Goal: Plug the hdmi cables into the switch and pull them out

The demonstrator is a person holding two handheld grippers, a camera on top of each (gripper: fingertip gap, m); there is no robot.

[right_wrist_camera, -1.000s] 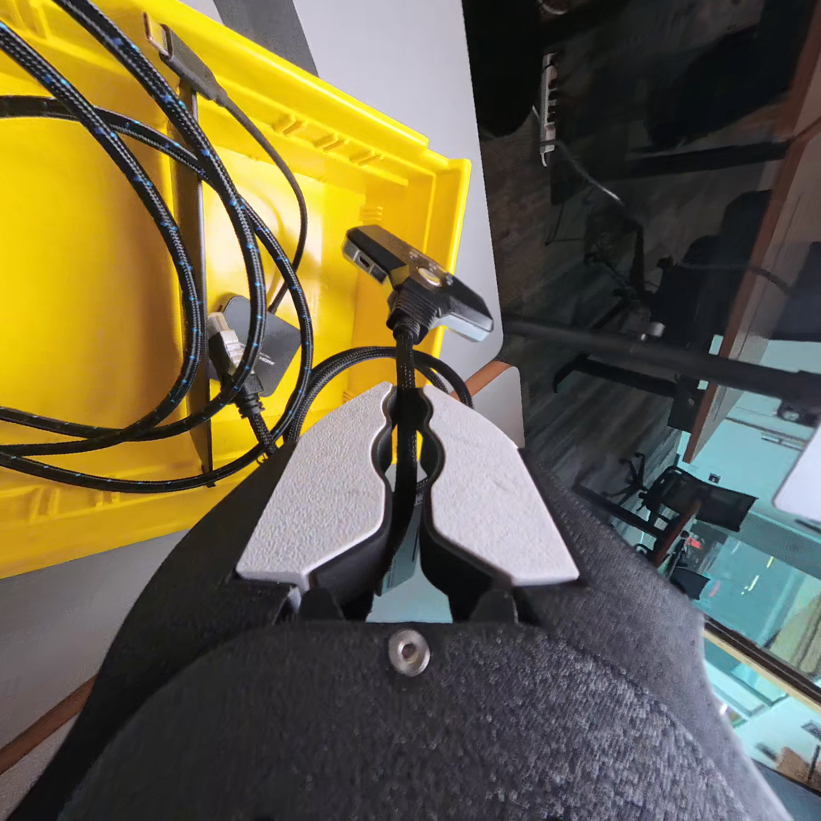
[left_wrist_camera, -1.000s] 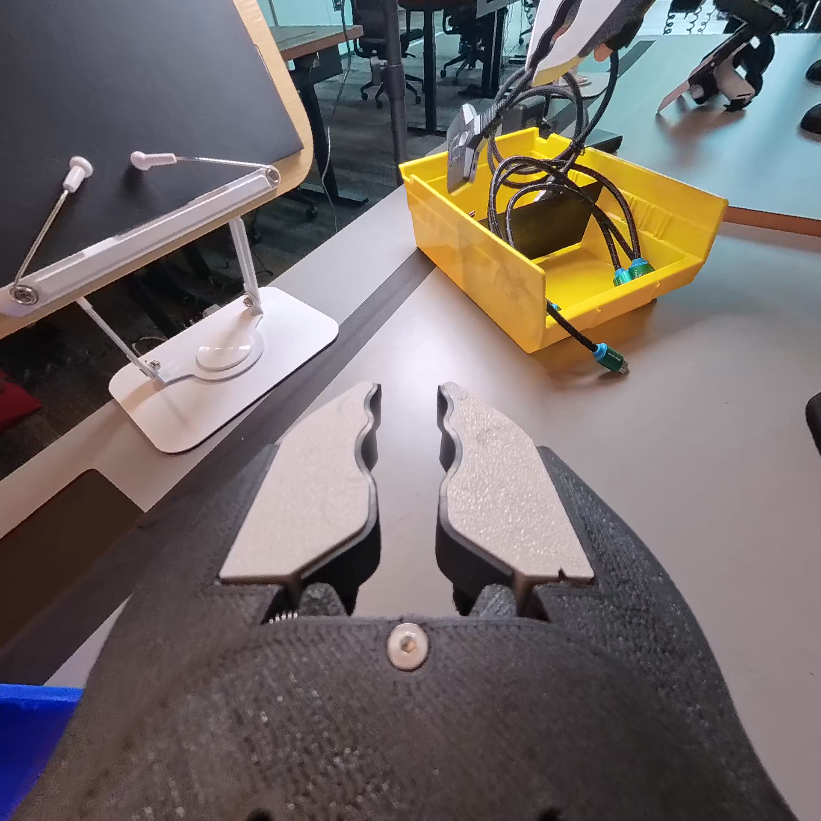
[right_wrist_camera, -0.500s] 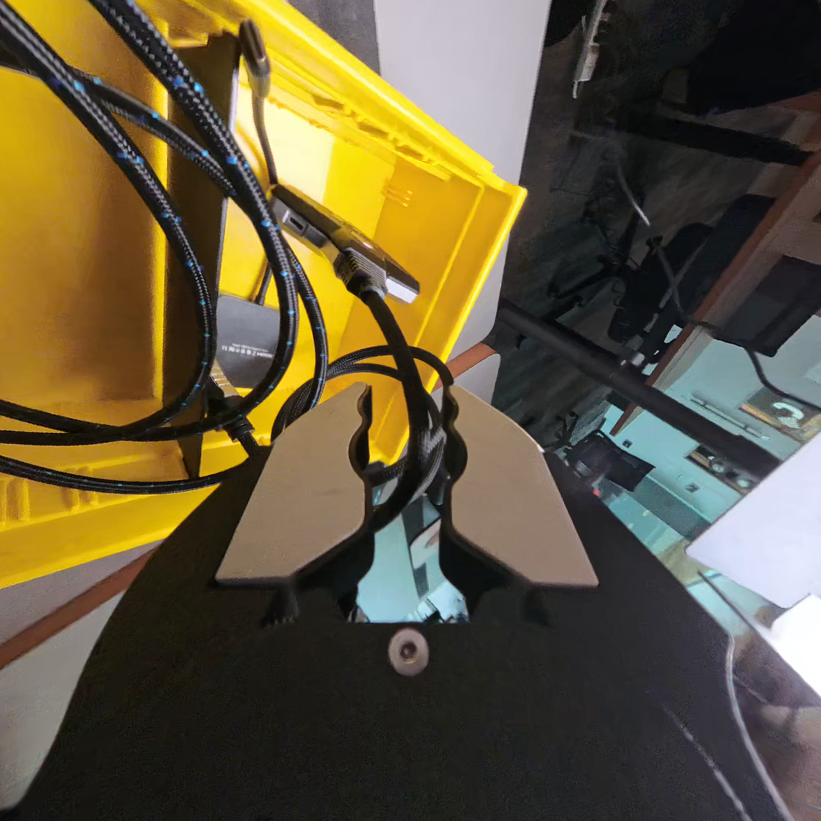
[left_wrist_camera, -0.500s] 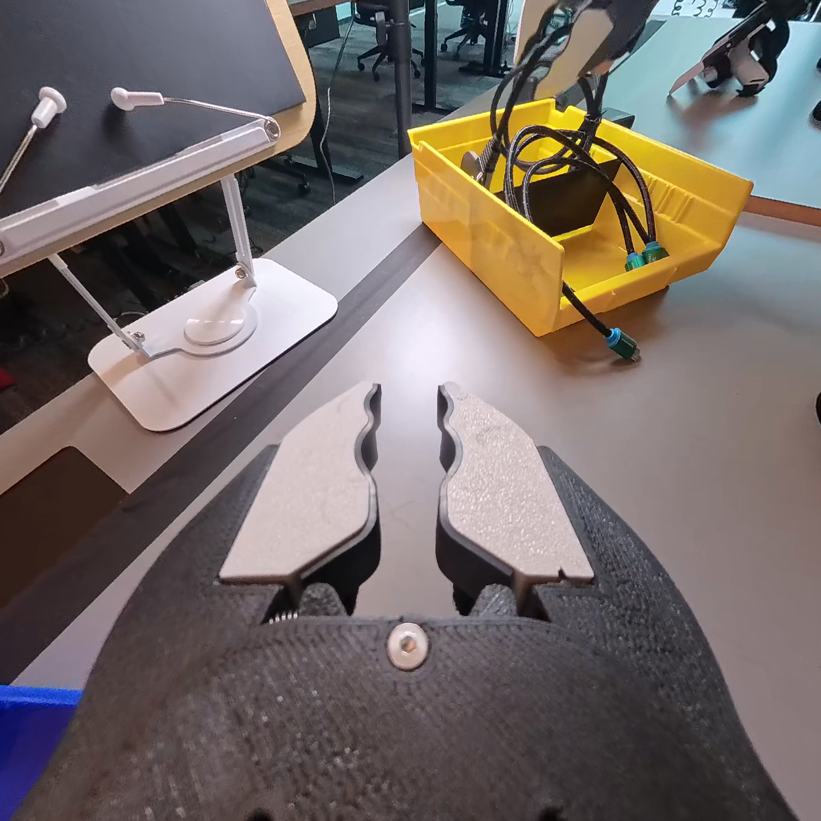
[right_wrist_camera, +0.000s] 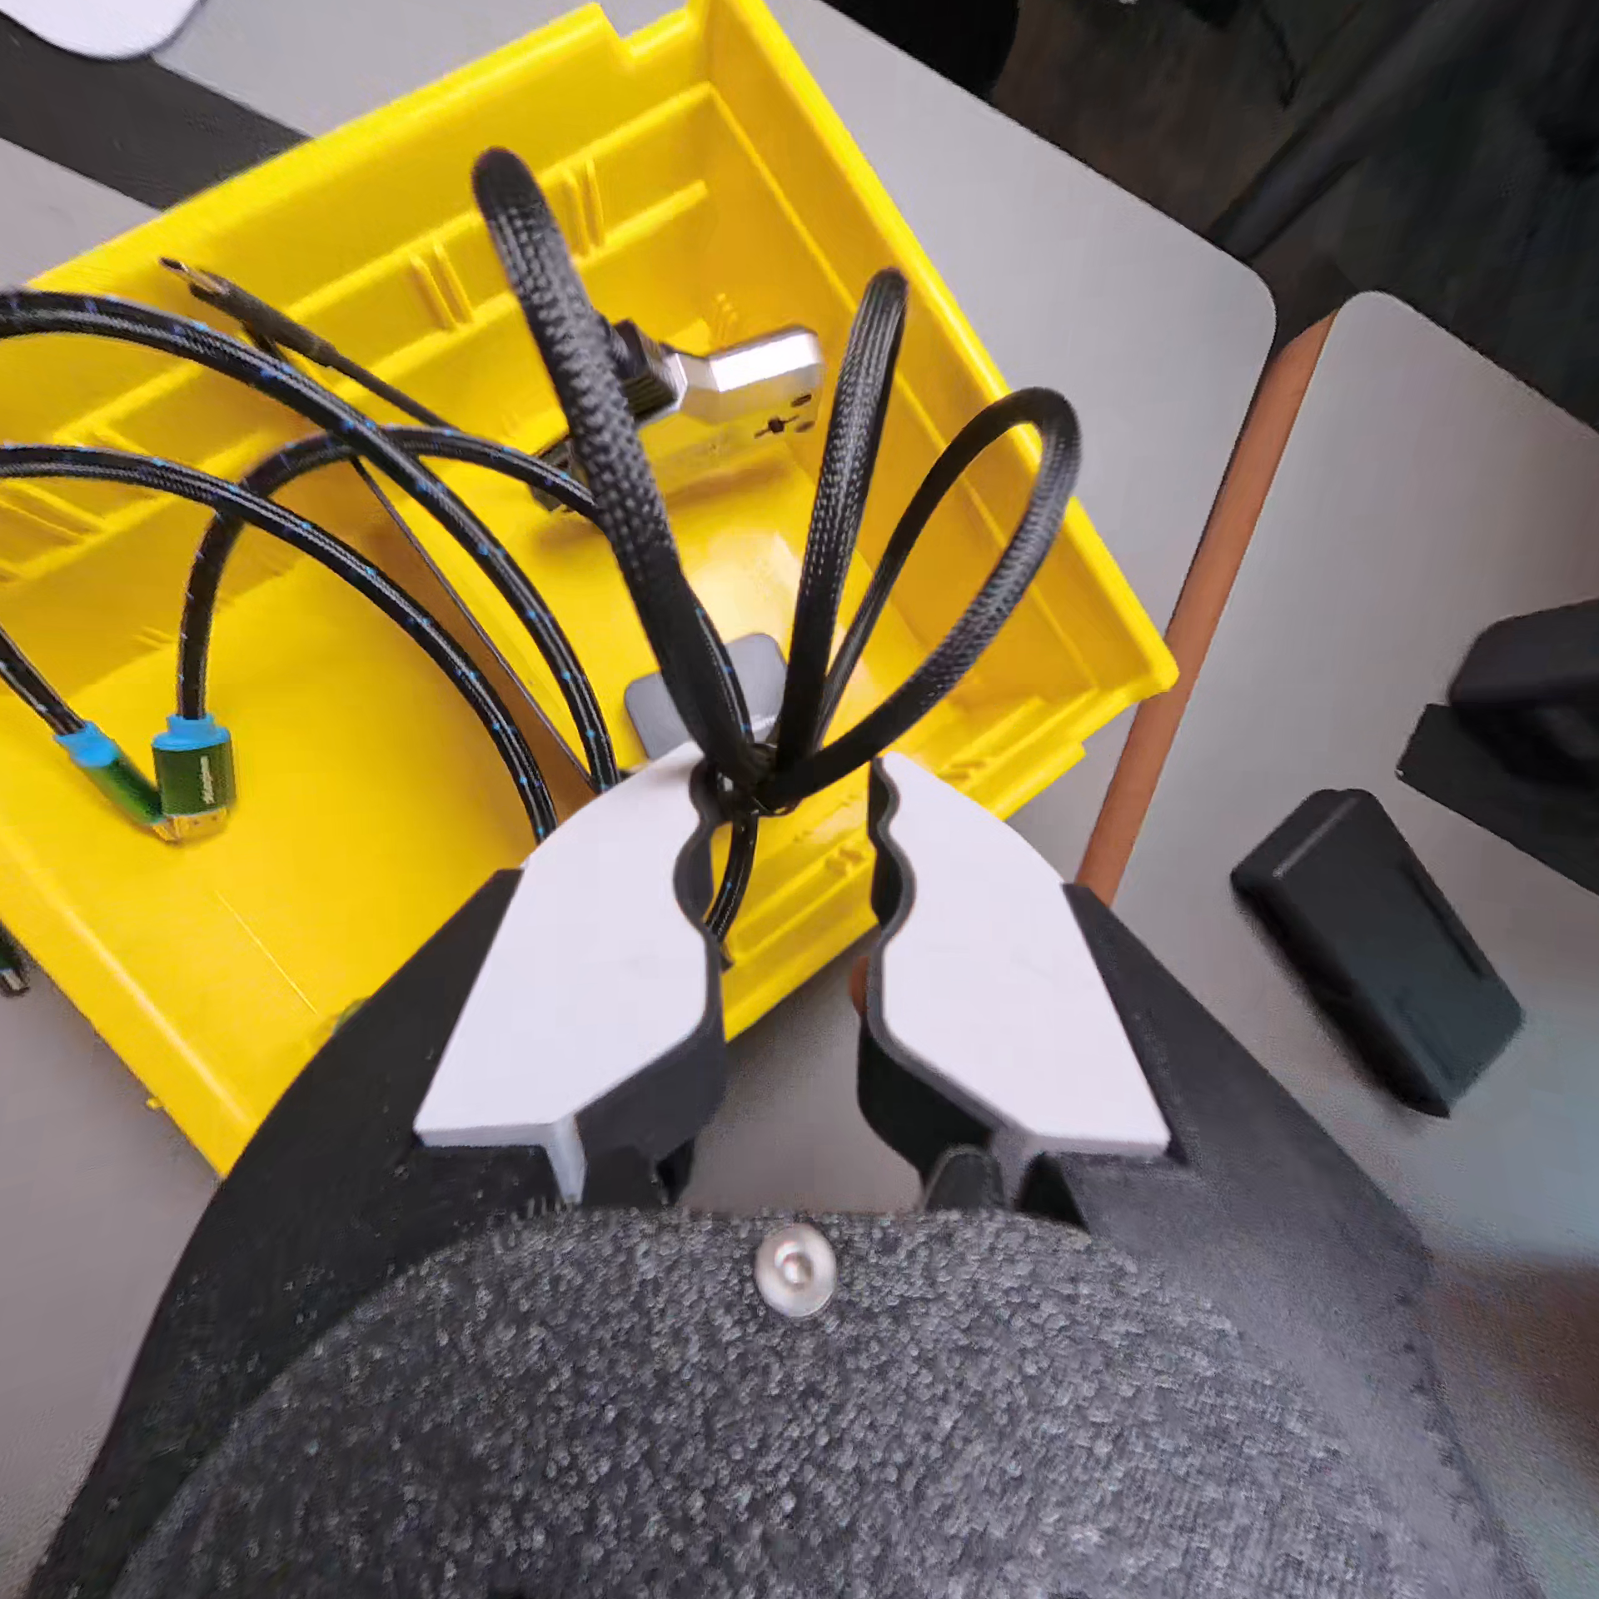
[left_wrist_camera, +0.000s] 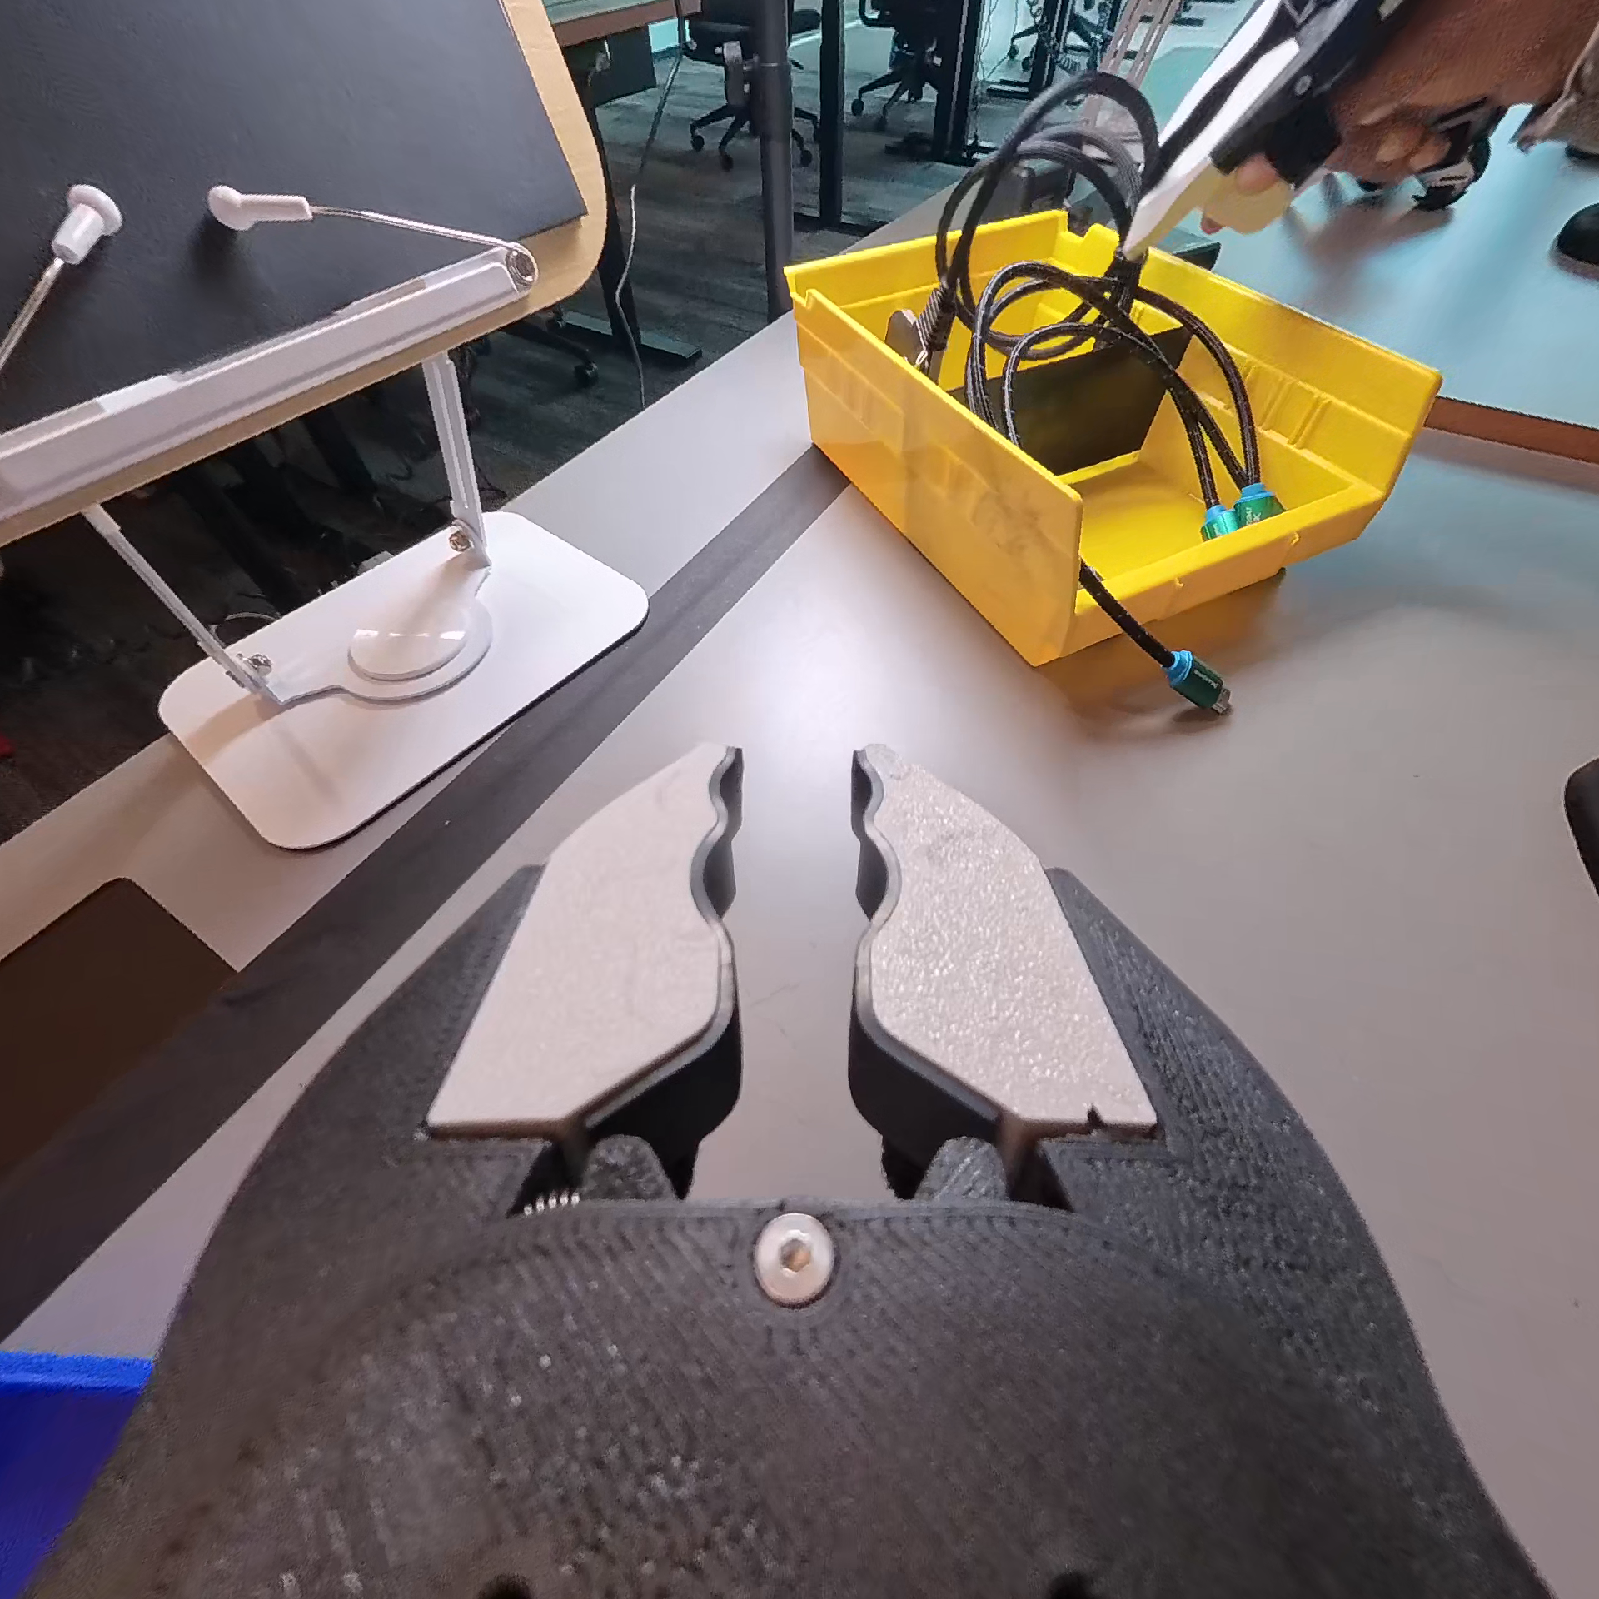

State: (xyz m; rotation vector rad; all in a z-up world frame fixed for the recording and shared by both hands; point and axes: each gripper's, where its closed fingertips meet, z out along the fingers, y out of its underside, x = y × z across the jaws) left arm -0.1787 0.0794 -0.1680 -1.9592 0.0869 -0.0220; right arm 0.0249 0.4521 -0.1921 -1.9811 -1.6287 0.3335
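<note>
The yellow bin (right_wrist_camera: pixel 995 484) holds a silver switch (right_wrist_camera: pixel 744 372) with a black braided cable (right_wrist_camera: pixel 606 415) plugged into it. Looped braided cables (right_wrist_camera: pixel 952 606) rise from the bin and lean on the left fingertip of my right gripper (right_wrist_camera: pixel 787 766), which is open just above the bin's near wall. Two green HDMI plugs (right_wrist_camera: pixel 190 770) lie in the bin. In the left wrist view the bin (left_wrist_camera: pixel 934 467) stands far right, and one green plug (left_wrist_camera: pixel 1194 688) lies on the table outside it. My left gripper (left_wrist_camera: pixel 796 761) is open and empty over the grey table.
A white stand (left_wrist_camera: pixel 407 658) holding a dark board stands left of the bin at the table's edge. A black box (right_wrist_camera: pixel 1376 952) lies on the table right of the bin. A blue bin corner (left_wrist_camera: pixel 52 1454) shows at lower left.
My right gripper has opened and let go of the braided cable. The switch that hung from it now lies in the bin. The left gripper has stayed open.
</note>
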